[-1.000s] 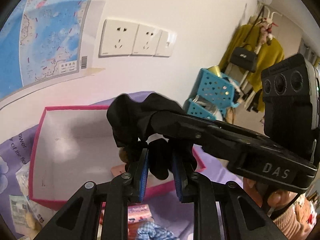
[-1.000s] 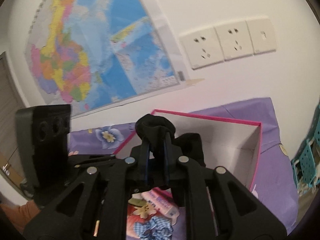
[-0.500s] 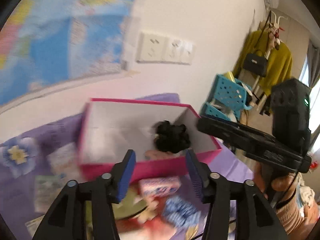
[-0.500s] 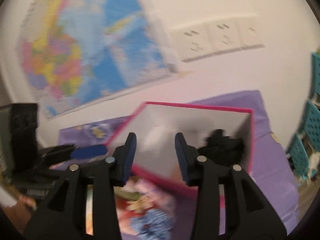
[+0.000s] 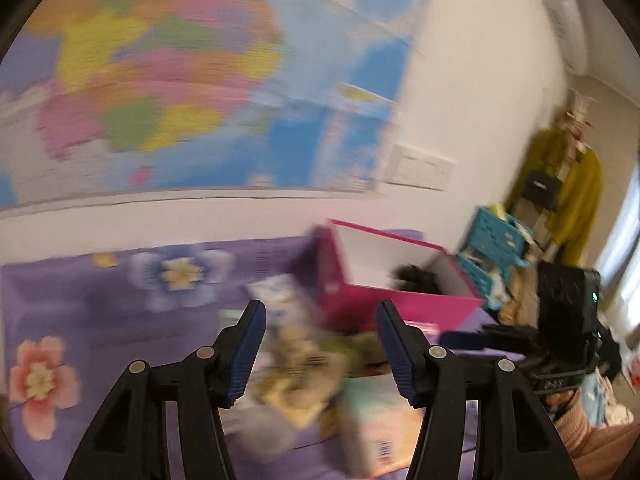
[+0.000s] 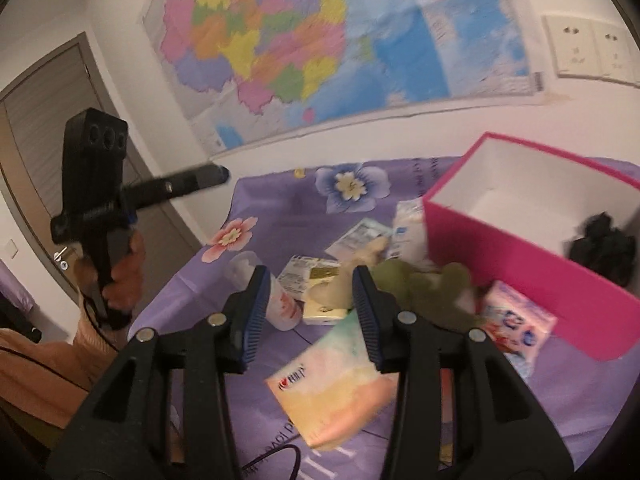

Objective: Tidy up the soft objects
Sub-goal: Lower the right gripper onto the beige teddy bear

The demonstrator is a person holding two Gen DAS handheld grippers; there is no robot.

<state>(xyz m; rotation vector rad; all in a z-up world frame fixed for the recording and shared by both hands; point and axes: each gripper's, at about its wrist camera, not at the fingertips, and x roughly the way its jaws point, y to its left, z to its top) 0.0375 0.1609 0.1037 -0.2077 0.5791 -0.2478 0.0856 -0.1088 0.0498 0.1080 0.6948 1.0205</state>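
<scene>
Now the black soft bundle [image 6: 604, 246] lies inside the pink box [image 6: 520, 256], at its right end against the white inner wall; in the left wrist view it shows as a dark lump [image 5: 418, 278] just behind the box's front wall [image 5: 400, 306]. The box stands on a purple cloth with printed flowers [image 6: 280, 216], which covers the table and reaches to the white wall.

Both grippers are away from the box and hold nothing. The right gripper [image 6: 308, 280] has its jaws about half apart, with only the clutter on the cloth seen between the blue pads. Its jaws have just been opening. The left gripper [image 5: 320, 320] has its jaws also about half apart and empty, and they too have just been opening; in the right wrist view it [image 6: 218, 174] is seen at the left, held in a hand [image 6: 120, 276] with an orange sleeve.

In front of the box lie more soft things: a green plush toy [image 6: 424, 288], a pink tissue pack [image 6: 516, 320], a pastel tissue pack [image 6: 332, 392] nearest the camera, and several small packets [image 6: 304, 274]. A white cup [image 6: 264, 284] lies on its side beside them.

On the wall hangs a coloured map [image 6: 300, 40], with sockets [image 6: 588, 48] to its right. The left wrist view is much blurred.
</scene>
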